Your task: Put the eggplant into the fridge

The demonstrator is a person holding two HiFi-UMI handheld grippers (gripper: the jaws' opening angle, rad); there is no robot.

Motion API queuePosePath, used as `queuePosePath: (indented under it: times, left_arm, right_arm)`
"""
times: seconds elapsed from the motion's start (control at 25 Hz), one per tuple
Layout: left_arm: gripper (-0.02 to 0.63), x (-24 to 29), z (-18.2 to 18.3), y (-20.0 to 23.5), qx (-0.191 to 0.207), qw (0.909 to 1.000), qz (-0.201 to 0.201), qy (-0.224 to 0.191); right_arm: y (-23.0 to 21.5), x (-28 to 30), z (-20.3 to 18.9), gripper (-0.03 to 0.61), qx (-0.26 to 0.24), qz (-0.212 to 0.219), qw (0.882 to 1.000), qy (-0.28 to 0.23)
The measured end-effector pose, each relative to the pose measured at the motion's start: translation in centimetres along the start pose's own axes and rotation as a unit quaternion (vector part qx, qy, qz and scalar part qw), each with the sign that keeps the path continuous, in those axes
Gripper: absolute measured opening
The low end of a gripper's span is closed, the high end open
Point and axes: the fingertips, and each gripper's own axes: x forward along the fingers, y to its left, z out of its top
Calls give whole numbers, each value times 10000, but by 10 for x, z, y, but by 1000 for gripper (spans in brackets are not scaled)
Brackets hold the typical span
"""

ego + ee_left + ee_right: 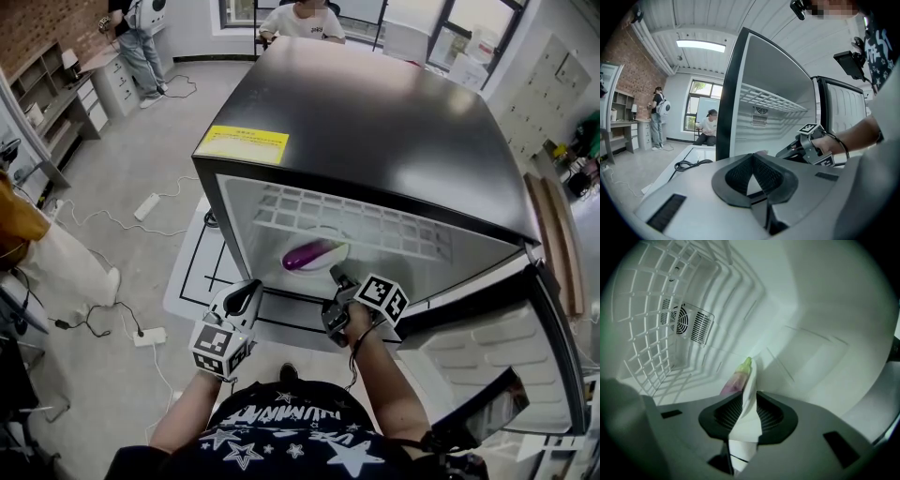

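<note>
A purple eggplant [307, 253] with a green stem lies on a white plate [341, 249] on the floor of the open fridge [375, 122], under the wire shelf [375, 225]. My right gripper [336, 277] reaches into the fridge mouth and is shut on the plate's near rim. In the right gripper view the plate [750, 399] runs edge-on between the jaws of that gripper [749, 416], with the eggplant [736, 378] just behind. My left gripper [246, 295] hangs outside the fridge's lower left corner. In its own view this gripper [752, 157] is shut on nothing.
The fridge door [497, 356] stands swung open to the right. The fridge sits on a white mat [192, 272] with black lines. Cables and a power strip [148, 336] lie on the floor at left. Two people [141, 42] are at the back of the room.
</note>
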Motion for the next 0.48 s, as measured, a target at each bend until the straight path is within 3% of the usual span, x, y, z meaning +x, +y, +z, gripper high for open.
queuePosePath:
  times: [0.48]
  left_arm:
    - [9,-31,2,-8,-9,9998,-190,-17]
  right_arm:
    - [15,-31,-31,69,343,473,9981,-215]
